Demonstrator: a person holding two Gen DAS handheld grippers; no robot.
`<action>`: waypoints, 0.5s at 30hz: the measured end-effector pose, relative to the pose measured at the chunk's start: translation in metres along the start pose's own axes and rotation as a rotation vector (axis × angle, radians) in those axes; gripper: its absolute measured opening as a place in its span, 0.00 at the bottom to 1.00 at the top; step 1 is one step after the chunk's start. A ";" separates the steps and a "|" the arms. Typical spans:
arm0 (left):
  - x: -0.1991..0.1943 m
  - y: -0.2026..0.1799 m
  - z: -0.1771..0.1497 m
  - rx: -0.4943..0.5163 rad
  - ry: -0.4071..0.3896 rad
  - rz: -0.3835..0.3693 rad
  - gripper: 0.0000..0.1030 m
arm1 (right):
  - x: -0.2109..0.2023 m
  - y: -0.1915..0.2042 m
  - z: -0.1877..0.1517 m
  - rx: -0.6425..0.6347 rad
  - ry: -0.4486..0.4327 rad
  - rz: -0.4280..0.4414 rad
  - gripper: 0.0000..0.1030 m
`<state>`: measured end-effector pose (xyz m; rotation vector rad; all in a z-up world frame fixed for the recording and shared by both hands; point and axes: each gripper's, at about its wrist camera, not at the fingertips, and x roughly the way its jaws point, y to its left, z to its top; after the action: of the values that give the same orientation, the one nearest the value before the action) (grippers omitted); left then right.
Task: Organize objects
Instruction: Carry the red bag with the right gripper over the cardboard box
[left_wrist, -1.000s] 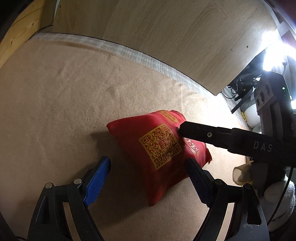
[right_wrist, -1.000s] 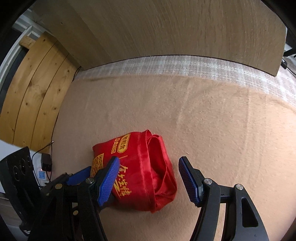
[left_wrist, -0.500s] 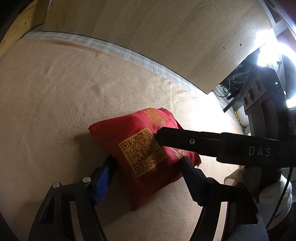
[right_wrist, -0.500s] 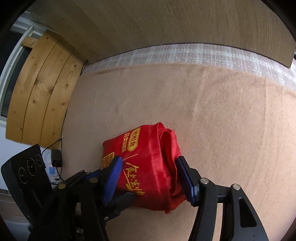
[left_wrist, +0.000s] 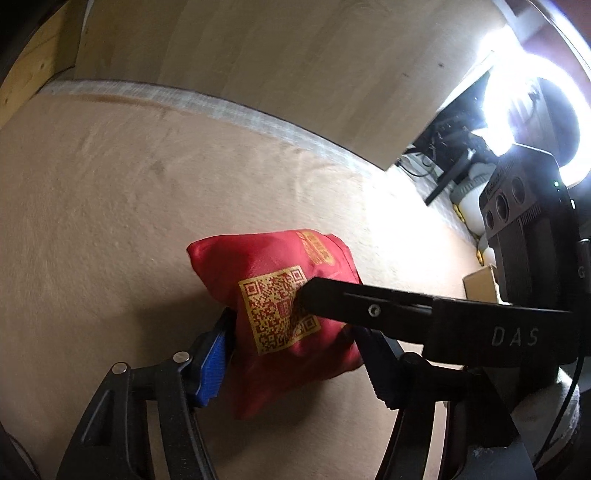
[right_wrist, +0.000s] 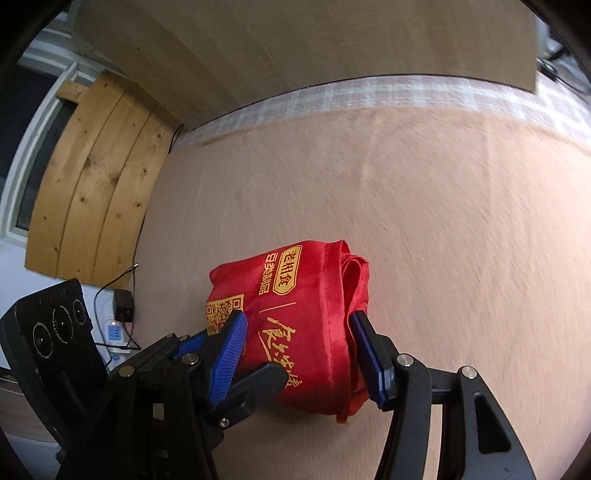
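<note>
Fabric, soft and likely light: the folded red cloth bag with gold print (left_wrist: 284, 306) sits pinched between your left gripper (left_wrist: 295, 354) and right gripper (right_wrist: 299, 350) blue pads, so hold its thick folds.

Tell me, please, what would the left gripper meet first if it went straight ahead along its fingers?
The red bag: it already sits between the left gripper fingers, pads seemingly touching its sides. Beyond lies only beige blanket.

Black frames, ribbed blue fingers (right_wrist: 226, 360)
</note>
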<state>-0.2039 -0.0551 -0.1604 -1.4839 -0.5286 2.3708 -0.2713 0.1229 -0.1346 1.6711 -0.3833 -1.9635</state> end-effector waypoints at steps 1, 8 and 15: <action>-0.001 -0.009 -0.004 0.015 -0.003 -0.001 0.64 | -0.005 -0.002 -0.004 0.006 -0.009 0.001 0.52; -0.013 -0.062 -0.023 0.110 -0.023 -0.015 0.64 | -0.055 -0.021 -0.037 0.050 -0.106 0.002 0.52; -0.014 -0.135 -0.042 0.211 -0.027 -0.063 0.64 | -0.114 -0.057 -0.080 0.105 -0.207 -0.016 0.52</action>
<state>-0.1528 0.0656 -0.1046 -1.3256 -0.3149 2.3192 -0.1941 0.2427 -0.0868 1.5406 -0.5604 -2.1692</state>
